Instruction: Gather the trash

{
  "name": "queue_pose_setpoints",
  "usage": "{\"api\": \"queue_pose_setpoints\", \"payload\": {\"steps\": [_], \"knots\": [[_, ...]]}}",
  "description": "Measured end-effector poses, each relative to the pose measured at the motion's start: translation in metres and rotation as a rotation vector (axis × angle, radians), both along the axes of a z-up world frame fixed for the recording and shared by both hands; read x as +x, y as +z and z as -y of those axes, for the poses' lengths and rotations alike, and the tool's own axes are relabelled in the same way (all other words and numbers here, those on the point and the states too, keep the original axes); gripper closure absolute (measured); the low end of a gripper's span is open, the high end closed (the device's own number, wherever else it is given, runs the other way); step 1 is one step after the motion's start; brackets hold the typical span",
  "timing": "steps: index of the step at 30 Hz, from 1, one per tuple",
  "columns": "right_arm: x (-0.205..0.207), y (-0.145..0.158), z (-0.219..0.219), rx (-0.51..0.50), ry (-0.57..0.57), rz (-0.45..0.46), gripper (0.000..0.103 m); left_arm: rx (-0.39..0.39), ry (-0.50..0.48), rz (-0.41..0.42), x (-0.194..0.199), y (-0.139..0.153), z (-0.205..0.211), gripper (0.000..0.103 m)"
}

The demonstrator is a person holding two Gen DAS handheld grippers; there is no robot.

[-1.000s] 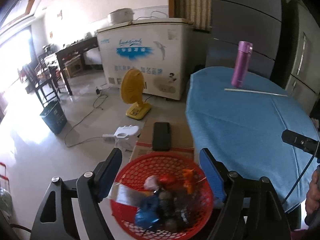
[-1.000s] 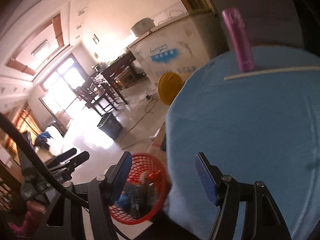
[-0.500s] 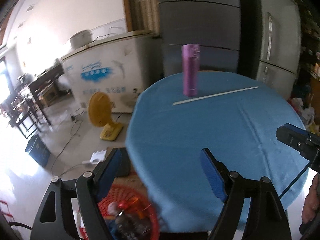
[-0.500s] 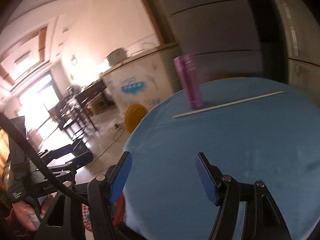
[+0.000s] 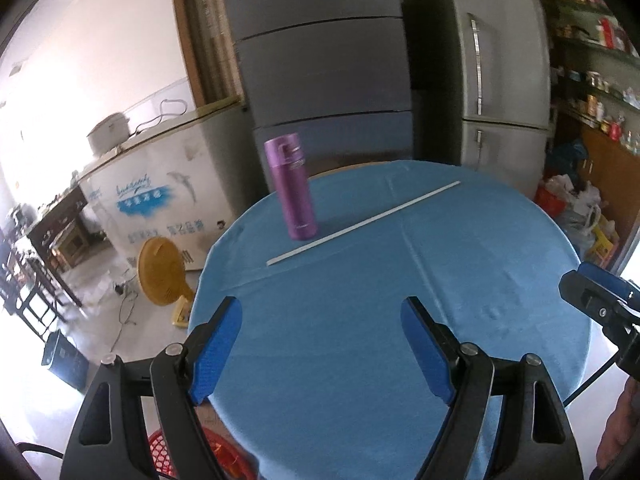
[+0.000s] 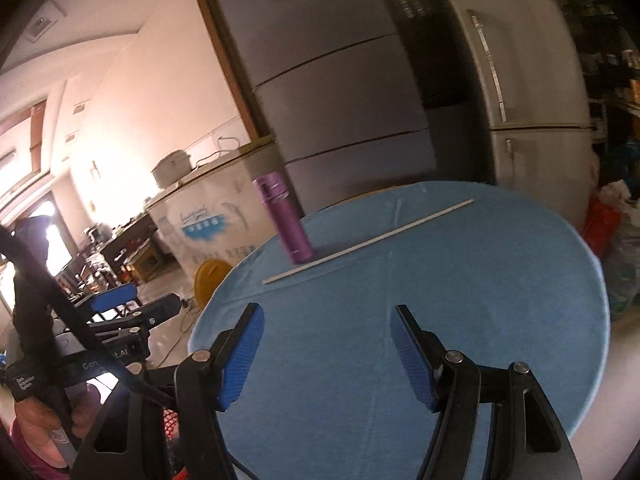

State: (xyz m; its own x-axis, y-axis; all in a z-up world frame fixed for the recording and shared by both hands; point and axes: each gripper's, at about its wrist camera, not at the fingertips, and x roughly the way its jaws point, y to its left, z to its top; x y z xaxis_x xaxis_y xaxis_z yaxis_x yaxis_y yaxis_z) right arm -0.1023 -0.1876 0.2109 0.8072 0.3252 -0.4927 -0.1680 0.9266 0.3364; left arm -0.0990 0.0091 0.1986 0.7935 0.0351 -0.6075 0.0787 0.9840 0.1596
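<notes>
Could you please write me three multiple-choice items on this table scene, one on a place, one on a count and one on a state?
1. Where does the thin white stick lie?
A. on the round blue-clothed table, just in front of the tall purple flask
B. on the floor
C. in the red mesh basket

2. How many things rest on the tablecloth?
A. two
B. four
C. six

3. How does the left gripper stand?
A. shut on the flask
B. open and empty
C. shut on the stick

Answers: 1 A, the stick rests on the cloth by the flask's base; 2 A, only flask and stick show; 3 B, its blue pads stand apart over bare cloth.
</notes>
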Motion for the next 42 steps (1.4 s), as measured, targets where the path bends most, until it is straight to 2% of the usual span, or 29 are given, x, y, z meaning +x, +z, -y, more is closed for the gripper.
{"api": "queue_pose_setpoints", "payload": {"steps": [10,15,23,42], "knots": [[-0.008,0.010,0.025,-0.052,-0.103,0.002,0.033,0.045,-0.029,0.036,-0.001,0.016,0.032,0.021],[-0.008,0.012,0.036,-0.046,-0.131,-0.010,0.033,0.058,-0.035,0.047,-0.004,0.020,0.039,0.021],[-0.013,0.015,0.035,-0.081,-0.139,-0.010,0.033,0.055,-0.033,0.062,-0.004,0.028,0.043,0.021],[-0.015,0.013,0.037,-0.081,-0.144,-0.026,0.033,0.050,-0.045,0.048,-0.004,0.027,0.045,0.021]]}}
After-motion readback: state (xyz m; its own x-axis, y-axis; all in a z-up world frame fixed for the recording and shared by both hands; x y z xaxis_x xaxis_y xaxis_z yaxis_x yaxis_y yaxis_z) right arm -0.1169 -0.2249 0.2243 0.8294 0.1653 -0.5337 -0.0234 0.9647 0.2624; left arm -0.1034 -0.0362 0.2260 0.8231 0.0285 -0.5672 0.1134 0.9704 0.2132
